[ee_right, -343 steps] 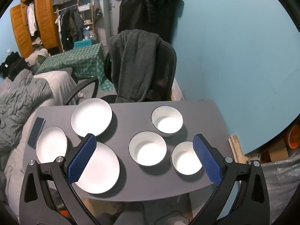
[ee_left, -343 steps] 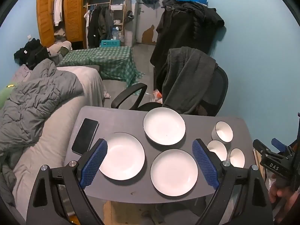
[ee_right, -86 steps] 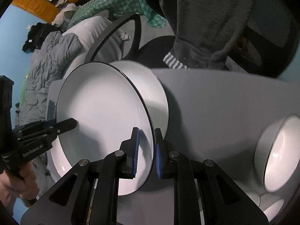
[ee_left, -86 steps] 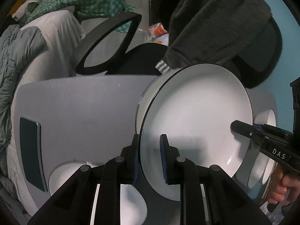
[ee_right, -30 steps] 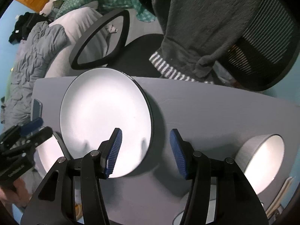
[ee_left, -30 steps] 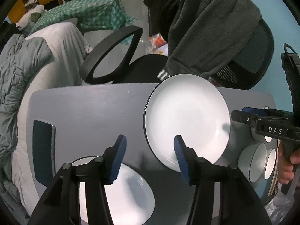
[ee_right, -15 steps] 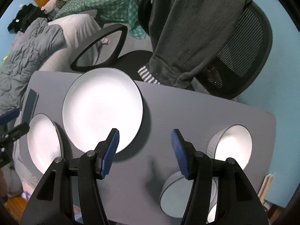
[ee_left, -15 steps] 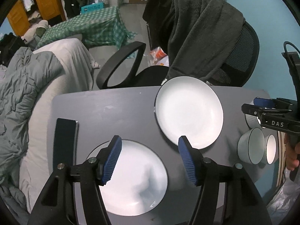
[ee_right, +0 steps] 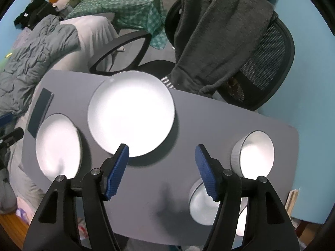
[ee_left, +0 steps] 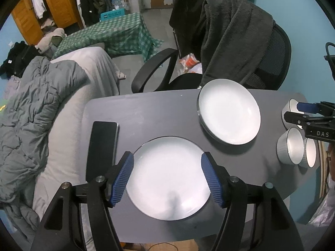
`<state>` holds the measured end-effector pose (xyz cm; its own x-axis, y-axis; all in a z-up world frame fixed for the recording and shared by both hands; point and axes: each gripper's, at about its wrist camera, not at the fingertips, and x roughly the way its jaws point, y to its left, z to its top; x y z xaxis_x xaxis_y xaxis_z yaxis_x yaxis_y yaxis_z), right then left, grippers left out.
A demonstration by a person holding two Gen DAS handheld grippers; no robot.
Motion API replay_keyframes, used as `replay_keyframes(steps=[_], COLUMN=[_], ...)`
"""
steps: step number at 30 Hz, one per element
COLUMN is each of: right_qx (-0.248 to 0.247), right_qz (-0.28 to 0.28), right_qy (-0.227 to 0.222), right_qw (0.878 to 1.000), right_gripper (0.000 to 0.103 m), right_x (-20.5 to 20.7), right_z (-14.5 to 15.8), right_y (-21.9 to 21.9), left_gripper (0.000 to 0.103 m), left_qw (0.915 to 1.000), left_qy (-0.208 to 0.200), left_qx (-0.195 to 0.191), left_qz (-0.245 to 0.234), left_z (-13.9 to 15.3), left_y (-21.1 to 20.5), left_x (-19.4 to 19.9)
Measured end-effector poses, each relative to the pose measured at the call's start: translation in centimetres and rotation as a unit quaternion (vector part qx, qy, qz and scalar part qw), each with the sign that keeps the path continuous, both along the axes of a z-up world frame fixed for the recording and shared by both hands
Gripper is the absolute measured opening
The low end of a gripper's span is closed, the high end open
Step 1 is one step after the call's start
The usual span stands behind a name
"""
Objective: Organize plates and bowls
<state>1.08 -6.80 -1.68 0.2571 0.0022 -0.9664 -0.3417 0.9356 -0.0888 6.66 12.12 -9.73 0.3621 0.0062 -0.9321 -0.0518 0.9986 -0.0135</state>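
While your left gripper (ee_left: 167,179) hangs over the near edge of the dark grey table (ee_left: 146,115), its blue ribbed pads are spread wide with nothing between them, and the single white round plate with a dark rim (ee_left: 169,177) lies flat right under that gap, on the near middle of the table. Further back and to the right sits the stack of white plates (ee_left: 229,113), at least two deep going by the doubled rim on its left side, close to the far edge by the black mesh office chair (ee_left: 274,56) with the dark grey fleece (ee_left: 234,37) thrown over it.

Left of the single plate you've got the black smartphone (ee_left: 102,146), screen dark, lying lengthwise.

Your right gripper (ee_right: 161,169) is let go too, pads well apart and empty, hovering over bare table between the plate stack and the bowls. From that camera, one white ribbed bowl (ee_right: 254,153) sits far right, a second white bowl (ee_right: 202,206) sits nearer, partly behind the right pad, and a third bowl is mostly hidden behind the right finger. In the left view these bowls cluster along the right edge of the table.

The only writing you can read is "DAS" in white on the black body of your right gripper as seen from the left camera. There's a label on the teal crate (ee_left: 112,15) way back in the room, but it's too small to read.
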Motion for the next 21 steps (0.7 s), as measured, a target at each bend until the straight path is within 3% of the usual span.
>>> replay_keyframes(steps=[7, 11, 15, 21], right_qx=[0.004, 0.002, 0.011, 0.040], right_qz=[0.015, 0.024, 0.038, 0.051], right_qy=[0.004, 0.004, 0.022, 0.064], right_qw=[1.000, 1.000, 0.999, 0.996], right_gripper=[0.067, 0.068, 0.069, 0.069], right_x=[-1.2, -2.0, -2.7, -3.6], right_z=[0.3, 0.0, -1.5, -4.3], right_y=[1.5, 2.5, 3.9, 5.9], left_gripper=[0.068, 0.068, 0.068, 0.068], left_qw=[0.9997, 0.9998, 0.9989, 0.9977], left_qy=[0.010, 0.021, 0.040, 0.061], left_qx=[0.019, 0.004, -0.025, -0.025], left_qz=[-0.011, -0.006, 0.004, 0.015], left_z=[-0.9, -2.2, -3.7, -6.4], left_y=[1.5, 2.8, 3.8, 5.7], left_x=[-1.3, -2.2, -2.6, -2.7])
